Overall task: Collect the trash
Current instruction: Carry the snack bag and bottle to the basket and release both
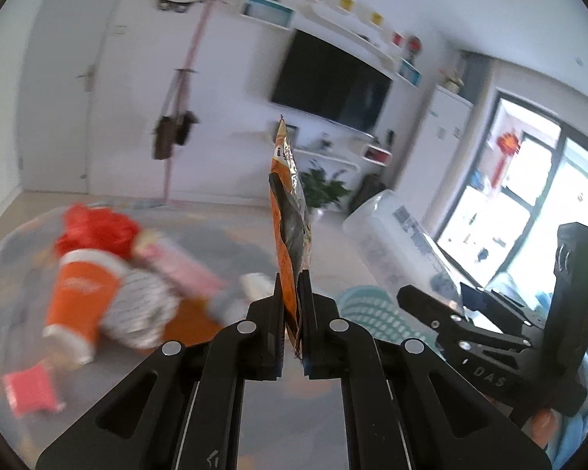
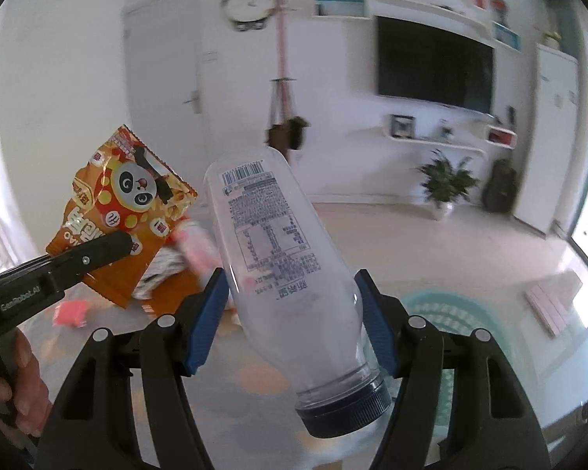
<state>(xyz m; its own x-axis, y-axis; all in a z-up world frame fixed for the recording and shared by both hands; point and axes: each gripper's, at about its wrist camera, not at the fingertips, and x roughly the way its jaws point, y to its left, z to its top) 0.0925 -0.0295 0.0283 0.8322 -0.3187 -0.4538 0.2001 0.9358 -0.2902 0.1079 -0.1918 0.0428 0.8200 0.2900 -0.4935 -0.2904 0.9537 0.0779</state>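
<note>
Both tools are loaded and lifted clear of the floor. The left gripper (image 1: pixel 293 286) is pinched almost fully closed on the lower edge of an orange snack wrapper (image 2: pixel 123 211), which stands upright above it. The right gripper (image 2: pixel 294 297) is clamped, jaws wide, around a clear plastic bottle (image 2: pixel 282 258) that tilts with its dark cap nearest the camera. Neither piece has been dropped anywhere yet. On the floor to the left a blurred pile of litter (image 1: pixel 109 274) remains, with a small pink scrap (image 1: pixel 31 395) nearer. A teal basket (image 2: pixel 450 313) sits low on the right, probably the bin.
</note>
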